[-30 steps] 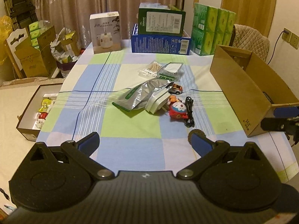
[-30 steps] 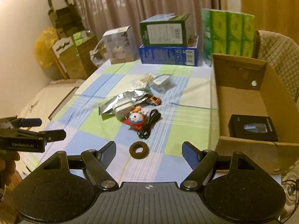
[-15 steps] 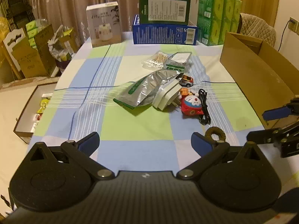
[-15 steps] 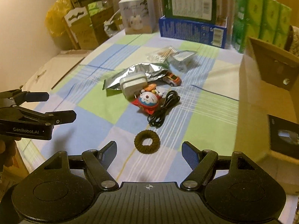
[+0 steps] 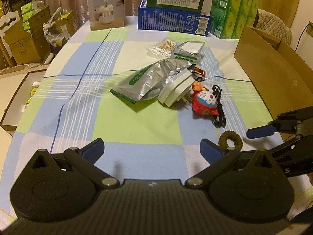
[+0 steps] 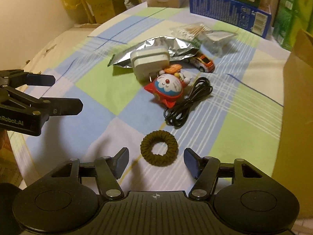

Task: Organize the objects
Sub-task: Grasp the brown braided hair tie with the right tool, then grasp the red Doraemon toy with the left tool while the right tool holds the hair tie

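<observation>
A brown hair scrunchie (image 6: 158, 150) lies on the checked tablecloth, just ahead of and between the fingers of my open right gripper (image 6: 156, 161). It also shows in the left wrist view (image 5: 230, 142). Behind it lie a coiled black cable (image 6: 187, 101), a red Doraemon toy (image 6: 168, 89), a white plug adapter (image 6: 149, 62), a silver foil bag (image 6: 156, 49) and a toy car (image 6: 203, 61). My left gripper (image 5: 152, 149) is open and empty over the near table edge. A cardboard box (image 5: 273, 68) stands at the right.
Cotton swabs (image 5: 164, 47) and a clear packet (image 5: 188, 51) lie further back. A humidifier box (image 5: 105, 5), a blue box (image 5: 174, 22) with a green box on top, and green tissue packs (image 5: 234, 9) line the far edge. Cartons stand on the floor at left.
My right gripper has moved forward and down, so the scrunchie now sits close between its open fingers. My left gripper has moved forward slightly. No object has moved.
</observation>
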Demonstrator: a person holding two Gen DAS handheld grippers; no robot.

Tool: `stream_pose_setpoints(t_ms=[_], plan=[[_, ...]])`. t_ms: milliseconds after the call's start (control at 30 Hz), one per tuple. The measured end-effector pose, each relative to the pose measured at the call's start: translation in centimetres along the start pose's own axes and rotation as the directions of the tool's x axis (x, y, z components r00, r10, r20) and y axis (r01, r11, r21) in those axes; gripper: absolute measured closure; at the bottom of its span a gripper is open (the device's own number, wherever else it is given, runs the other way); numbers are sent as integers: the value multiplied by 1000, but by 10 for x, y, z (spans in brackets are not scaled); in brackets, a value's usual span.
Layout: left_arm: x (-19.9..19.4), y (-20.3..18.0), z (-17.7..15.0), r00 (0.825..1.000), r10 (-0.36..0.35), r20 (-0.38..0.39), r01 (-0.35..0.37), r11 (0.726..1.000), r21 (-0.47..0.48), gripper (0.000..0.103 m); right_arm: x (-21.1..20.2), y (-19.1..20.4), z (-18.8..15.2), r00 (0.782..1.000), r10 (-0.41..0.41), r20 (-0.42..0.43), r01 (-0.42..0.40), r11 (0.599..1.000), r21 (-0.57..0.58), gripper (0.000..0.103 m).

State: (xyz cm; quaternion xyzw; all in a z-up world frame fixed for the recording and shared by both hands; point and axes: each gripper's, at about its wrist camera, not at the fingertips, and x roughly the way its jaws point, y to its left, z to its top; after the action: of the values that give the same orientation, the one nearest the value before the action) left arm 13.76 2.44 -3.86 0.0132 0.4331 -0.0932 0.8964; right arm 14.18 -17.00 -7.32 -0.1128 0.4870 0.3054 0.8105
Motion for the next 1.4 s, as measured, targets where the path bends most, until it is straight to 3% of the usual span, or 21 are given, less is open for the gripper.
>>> stream_pose_setpoints(t_ms=[300, 533, 767, 1000, 1133, 1267, 1400], plan=[[11, 7, -1, 1000, -19, -8, 19, 1000, -19, 1, 15, -3, 5, 1000, -18, -5, 18, 1000, -19, 56], [14, 2, 1, 1000, -28, -13, 28, 1000, -14, 1, 12, -1, 6, 1000, -27, -4, 27, 999, -21, 87], [13, -9, 3, 999, -50, -16, 50, 999, 18, 5, -7, -8, 9, 997, -60, 44, 59, 998, 26, 90], [20, -27, 18, 989, -145, -6, 145, 989, 36, 13, -43, -32, 17, 986, -124, 109, 114, 989, 92, 90], [30, -42, 29, 986, -164, 8, 163, 984, 65, 19, -58, -46, 19, 978, -157, 139, 140, 982, 122, 90], [43, -54, 37, 985, -173, 20, 170, 981, 88, 36, -67, -57, 21, 974, -165, 156, 140, 977, 158, 90], [58, -64, 45, 982, -184, 28, 181, 979, 88, 41, -71, -64, 23, 969, -176, 173, 146, 974, 172, 90]])
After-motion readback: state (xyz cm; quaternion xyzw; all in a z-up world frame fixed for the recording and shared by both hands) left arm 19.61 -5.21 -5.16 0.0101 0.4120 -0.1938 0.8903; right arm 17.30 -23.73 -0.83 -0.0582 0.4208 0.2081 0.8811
